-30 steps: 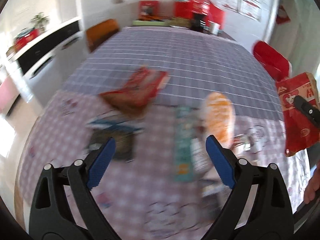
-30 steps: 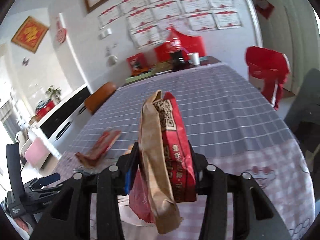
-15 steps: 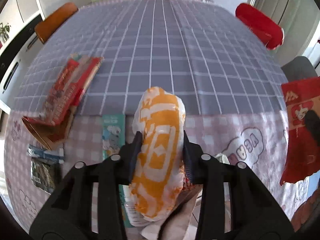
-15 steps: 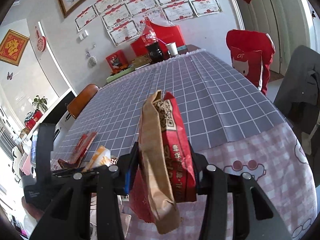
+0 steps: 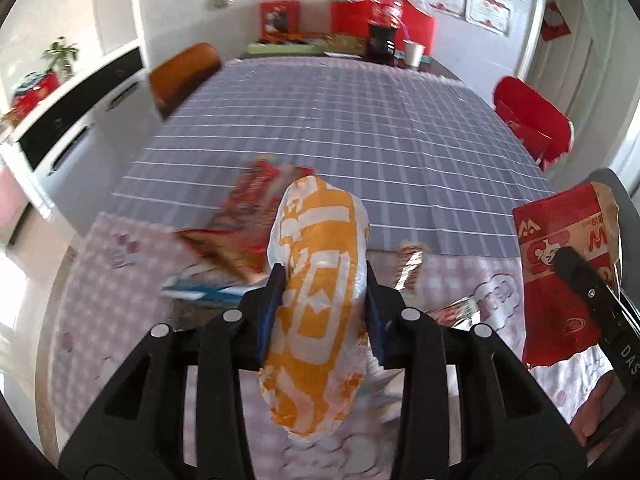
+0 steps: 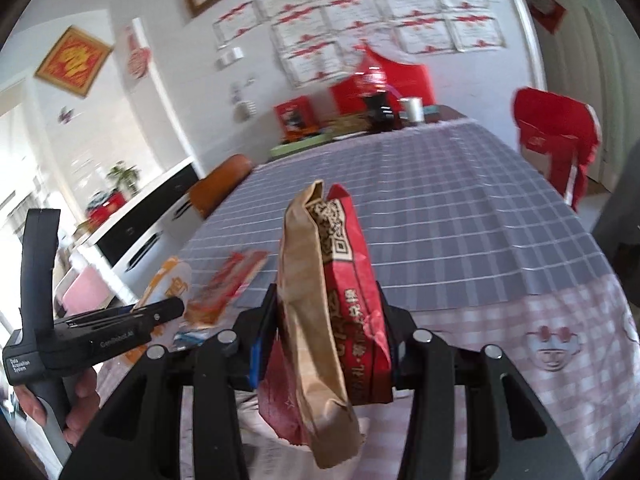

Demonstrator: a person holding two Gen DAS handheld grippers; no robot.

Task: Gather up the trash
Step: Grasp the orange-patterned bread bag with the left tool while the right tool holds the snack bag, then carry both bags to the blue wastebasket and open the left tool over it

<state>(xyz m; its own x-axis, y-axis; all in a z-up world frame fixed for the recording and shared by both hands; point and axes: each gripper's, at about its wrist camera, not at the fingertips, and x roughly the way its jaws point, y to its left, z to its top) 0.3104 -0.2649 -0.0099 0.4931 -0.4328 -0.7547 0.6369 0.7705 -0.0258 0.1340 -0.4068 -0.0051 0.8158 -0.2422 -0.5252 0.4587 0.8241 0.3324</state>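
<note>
My left gripper (image 5: 322, 304) is shut on an orange and white wrapper (image 5: 320, 280) and holds it above the table. My right gripper (image 6: 326, 320) is shut on a red and brown paper bag (image 6: 332, 304), held up over the near table edge; the bag also shows at the right of the left wrist view (image 5: 560, 264). A red snack packet (image 5: 248, 216) lies on the table behind the wrapper, with a blue and white wrapper (image 5: 200, 286) beside it. A small striped wrapper (image 5: 410, 264) lies to the right.
The long table has a purple checked cloth (image 5: 360, 120) and a pink cloth (image 5: 120, 272) at the near end. A cola bottle (image 5: 384, 20), a cup (image 5: 414, 54) and red boxes stand at the far end. An orange chair (image 5: 184, 72) is left, a red-covered chair (image 5: 532, 120) right.
My left gripper closed on the orange and white wrapper and lifted it off the table, tilting up. My right gripper kept holding the red and brown bag.
</note>
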